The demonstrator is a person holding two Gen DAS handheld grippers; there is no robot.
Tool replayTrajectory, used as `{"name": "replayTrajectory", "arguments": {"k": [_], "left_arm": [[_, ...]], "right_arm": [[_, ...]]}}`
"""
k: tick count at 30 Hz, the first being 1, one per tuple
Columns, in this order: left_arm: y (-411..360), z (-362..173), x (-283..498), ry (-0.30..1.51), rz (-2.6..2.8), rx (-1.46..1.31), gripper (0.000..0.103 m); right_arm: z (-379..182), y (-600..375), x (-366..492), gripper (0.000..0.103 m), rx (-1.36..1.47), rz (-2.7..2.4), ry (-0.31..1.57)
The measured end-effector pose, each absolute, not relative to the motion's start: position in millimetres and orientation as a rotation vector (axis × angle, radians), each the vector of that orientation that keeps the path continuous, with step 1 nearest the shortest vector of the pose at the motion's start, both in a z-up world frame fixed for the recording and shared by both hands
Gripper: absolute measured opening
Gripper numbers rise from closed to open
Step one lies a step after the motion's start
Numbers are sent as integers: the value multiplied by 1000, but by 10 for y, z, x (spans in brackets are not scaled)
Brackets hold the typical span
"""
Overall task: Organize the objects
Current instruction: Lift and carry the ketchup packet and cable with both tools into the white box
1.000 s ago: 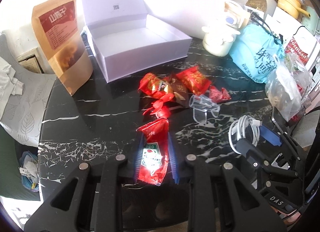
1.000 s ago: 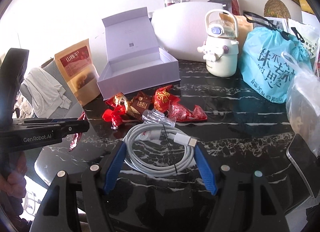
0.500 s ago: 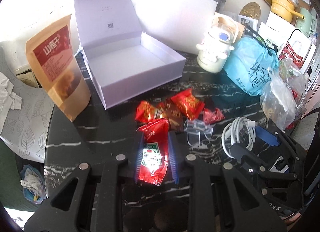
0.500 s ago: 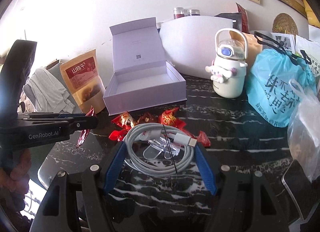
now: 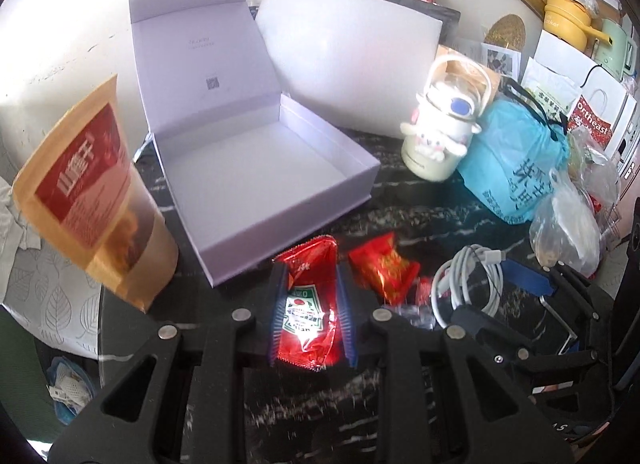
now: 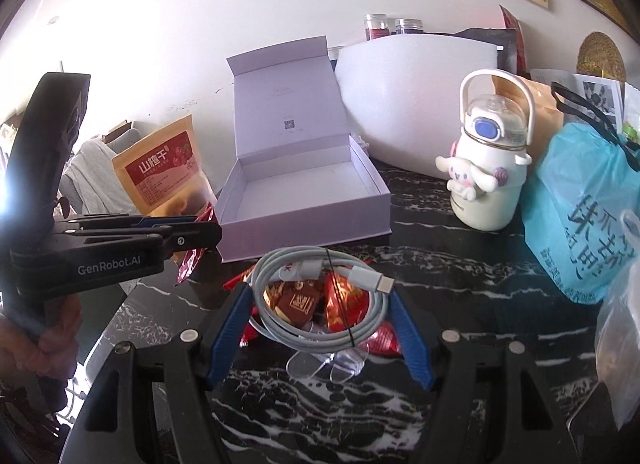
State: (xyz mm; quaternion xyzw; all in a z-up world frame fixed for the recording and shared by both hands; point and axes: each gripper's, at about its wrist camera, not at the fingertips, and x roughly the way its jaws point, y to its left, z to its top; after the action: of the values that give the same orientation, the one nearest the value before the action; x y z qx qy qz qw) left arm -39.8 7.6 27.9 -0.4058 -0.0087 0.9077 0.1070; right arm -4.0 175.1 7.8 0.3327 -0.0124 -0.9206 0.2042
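My left gripper [image 5: 310, 288] is shut on a red ketchup packet [image 5: 306, 304], held above the black marble table just short of the open lavender box [image 5: 260, 172], which is empty. My right gripper [image 6: 320, 296] is shut on a coiled white charging cable [image 6: 320, 292], lifted over a small heap of red and brown candies [image 6: 308, 304] and a clear plastic piece [image 6: 324, 364]. The right wrist view shows the left gripper [image 6: 200, 232] at far left, with the packet [image 6: 194, 260] hanging from it beside the box [image 6: 304, 200]. One red candy [image 5: 380, 268] lies right of the packet.
An orange snack pouch [image 5: 92, 200] stands left of the box. Behind the box is a large white bag [image 6: 404, 104]. A white cartoon bottle [image 6: 488, 168], a blue bag [image 6: 584, 216] and a clear plastic bag [image 5: 568, 232] crowd the right side. A hand [image 6: 36, 344] holds the left tool.
Both grippers have risen off the table and moved toward the box, the left carrying the ketchup packet and the right carrying the cable. The candies and the clear piece stayed on the table.
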Motion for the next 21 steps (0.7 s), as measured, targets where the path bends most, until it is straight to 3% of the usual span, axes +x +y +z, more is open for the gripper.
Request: {"name": "replayTrajectory", "arguments": {"k": [21], "left_arm": [[-97,349,-1430,-21,2841,-1181,23]], "right_arm": [[219,1425,-1233,70,905,-2524,93]]}}
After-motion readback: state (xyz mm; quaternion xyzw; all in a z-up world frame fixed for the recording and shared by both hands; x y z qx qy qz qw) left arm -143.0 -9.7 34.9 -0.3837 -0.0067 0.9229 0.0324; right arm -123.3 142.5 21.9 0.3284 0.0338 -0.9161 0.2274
